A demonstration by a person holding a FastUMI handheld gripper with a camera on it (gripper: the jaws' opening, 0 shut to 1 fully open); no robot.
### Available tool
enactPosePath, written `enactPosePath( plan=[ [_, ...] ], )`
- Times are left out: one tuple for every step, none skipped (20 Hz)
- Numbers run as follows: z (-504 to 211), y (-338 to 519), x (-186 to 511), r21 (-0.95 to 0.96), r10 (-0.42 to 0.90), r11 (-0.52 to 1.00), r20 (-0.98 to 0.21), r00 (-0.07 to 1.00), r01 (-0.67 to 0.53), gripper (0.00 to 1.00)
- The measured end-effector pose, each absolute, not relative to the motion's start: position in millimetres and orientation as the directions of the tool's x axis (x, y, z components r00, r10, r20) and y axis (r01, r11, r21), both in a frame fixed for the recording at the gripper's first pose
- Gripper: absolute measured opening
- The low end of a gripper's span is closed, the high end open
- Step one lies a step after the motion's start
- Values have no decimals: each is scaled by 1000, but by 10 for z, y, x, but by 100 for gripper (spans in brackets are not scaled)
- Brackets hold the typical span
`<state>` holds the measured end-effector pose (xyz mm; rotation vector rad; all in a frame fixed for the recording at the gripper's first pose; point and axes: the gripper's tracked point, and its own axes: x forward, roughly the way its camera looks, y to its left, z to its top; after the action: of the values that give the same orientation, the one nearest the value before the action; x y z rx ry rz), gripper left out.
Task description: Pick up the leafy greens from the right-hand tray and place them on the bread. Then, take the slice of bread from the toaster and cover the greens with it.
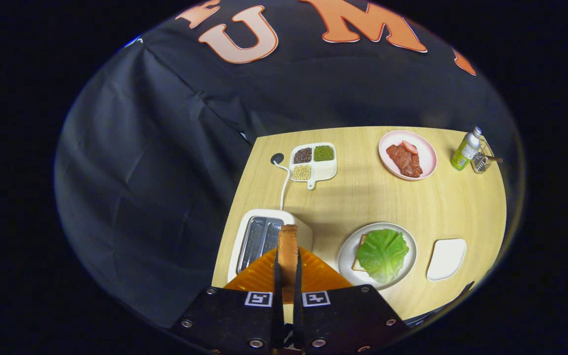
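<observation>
Wooden table (461,207): greens (382,254) on plate (347,256), bread slice (288,254) in gripper (288,276).

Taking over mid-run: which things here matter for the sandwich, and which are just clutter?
Job:
- bread slice, pinched between the fingers
- toaster
- leafy greens on bread, round plate
- empty right-hand tray

Clutter:
- divided dish
- pink plate
- bottle
- glass jar

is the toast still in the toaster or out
Out. The bread slice stands on edge, clamped in the tool, lifted above the toaster, whose slots look empty.
</observation>
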<state>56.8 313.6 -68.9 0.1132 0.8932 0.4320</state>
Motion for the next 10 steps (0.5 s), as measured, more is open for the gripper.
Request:
enactPosePath(
  plan=[
    [-718, 3058, 576, 276, 410, 909, -729, 548, -314, 8],
    [-742, 2975, 599, 278, 410, 909, -728, 550, -310, 8],
    [-791, 2898, 626, 278, 407, 911, -728, 551, -306, 8],
    [-837, 2813, 649, 279, 405, 912, -730, 550, -301, 8],
    [-892, 2745, 672, 283, 404, 913, -731, 550, -295, 8],
    [-952, 2670, 699, 286, 403, 913, -734, 547, -290, 8],
    [-1017, 2607, 735, 287, 402, 914, -739, 541, -286, 8],
    [-1084, 2541, 764, 289, 403, 914, -743, 535, -286, 8],
    [-1164, 2496, 790, 294, 405, 913, -747, 528, -284, 8],
    [-1235, 2458, 814, 305, 411, 910, -749, 520, -281, 8]
  ],
)
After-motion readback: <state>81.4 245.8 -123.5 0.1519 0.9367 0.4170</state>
